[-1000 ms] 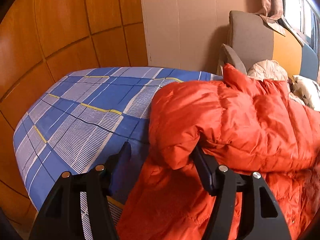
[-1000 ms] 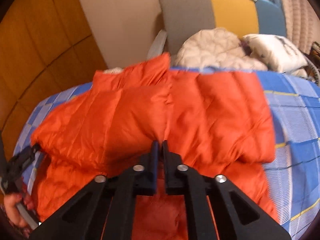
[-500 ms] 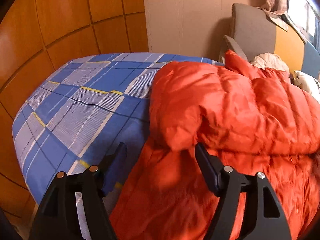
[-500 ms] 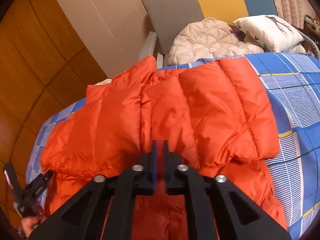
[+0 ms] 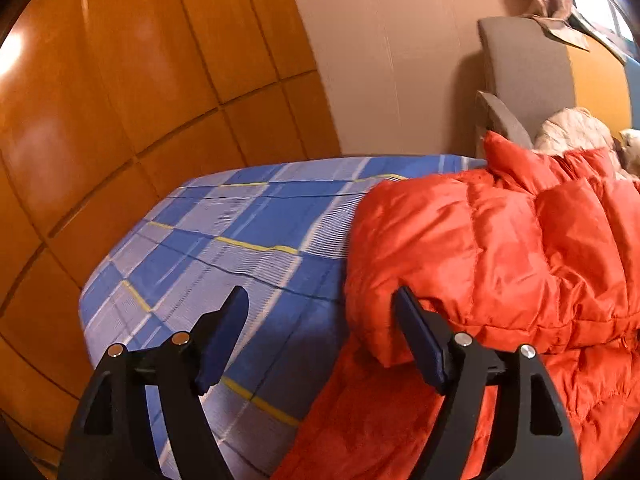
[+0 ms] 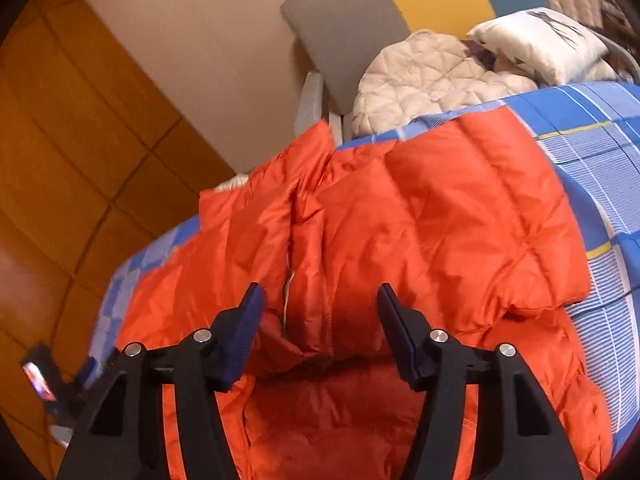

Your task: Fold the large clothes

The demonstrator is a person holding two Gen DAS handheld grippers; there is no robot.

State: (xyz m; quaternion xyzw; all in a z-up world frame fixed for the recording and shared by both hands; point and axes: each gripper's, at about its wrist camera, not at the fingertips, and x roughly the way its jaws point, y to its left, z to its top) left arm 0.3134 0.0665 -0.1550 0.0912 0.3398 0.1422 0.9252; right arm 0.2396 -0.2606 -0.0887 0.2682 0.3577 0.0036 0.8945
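An orange puffer jacket [image 6: 440, 220] lies on the bed, its upper half folded down over its lower half. My right gripper [image 6: 320, 290] hovers at the folded edge. Its jaws are opening, with the bulge of the fold between them and the pads not pressing on it. My left gripper [image 5: 320, 294] stands at the left corner of the jacket [image 5: 460, 260]. Its jaws are also opening, over blue sheet, and the right finger [image 5: 416, 336] lies against the fold's corner without gripping it. The left gripper [image 6: 44, 380] also shows in the right wrist view, at the lower left edge.
The bed's blue plaid sheet [image 5: 240, 240] lies bare left of the jacket. Orange wooden wall panels [image 5: 140, 100] stand close on the left. Behind the bed, a grey and yellow chair [image 6: 352, 28] holds a cream quilted jacket [image 6: 432, 76] and a white pillow [image 6: 540, 44].
My right gripper's jaws went from shut on the jacket's fold to wide apart, letting it go. The left jaws widened a little, and the fold's corner now sits beside the right finger.
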